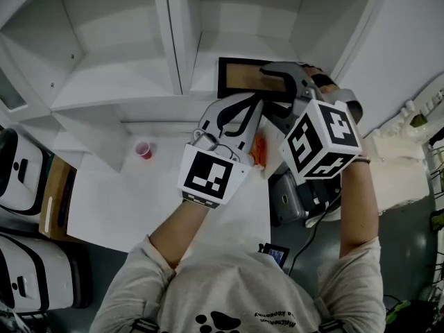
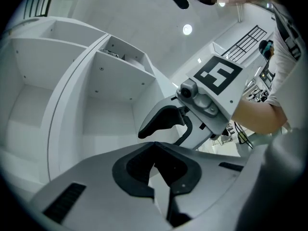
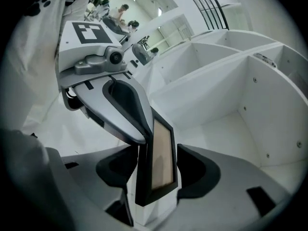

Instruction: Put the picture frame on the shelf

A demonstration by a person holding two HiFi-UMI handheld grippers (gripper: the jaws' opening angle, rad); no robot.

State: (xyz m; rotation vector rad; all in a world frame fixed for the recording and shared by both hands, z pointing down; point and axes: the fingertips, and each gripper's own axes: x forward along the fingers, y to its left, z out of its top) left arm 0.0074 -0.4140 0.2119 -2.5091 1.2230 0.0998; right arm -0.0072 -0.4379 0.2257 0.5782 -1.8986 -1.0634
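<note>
Head view showed the picture frame [image 1: 243,79] standing on edge in the shelf [image 1: 173,33] compartment just right of the upright divider. Your right tongs [image 1: 277,87] straddled it and your left tongs [image 1: 255,104] reached in from the left, tips close to its near edge. Right gripper view settled the grip: the jaws stood wide apart with the frame upright between them and a clear gap at its right face, so neither pad pressed on it. The left tongs' grey finger lay just beside the frame's other face; whether it touched, you could not tell. Left gripper view showed that pair with tips together and nothing between them. The step in hand looked like letting go, and the placing seemed nearly done. To finish it well you needed to draw the right tongs straight back along the frame's faces, without rolling, since a pad catching a corner could tip a thin frame stood on its edge. The left tongs were best held near as a stop until the right pair cleared. Under your hands the table [image 1: 125,200] carried a red cup [image 1: 143,150], an orange thing [image 1: 259,151] and a grey machine [image 1: 295,200], all below the way back; only the divider and the shelf boards hemmed the tongs in
</note>
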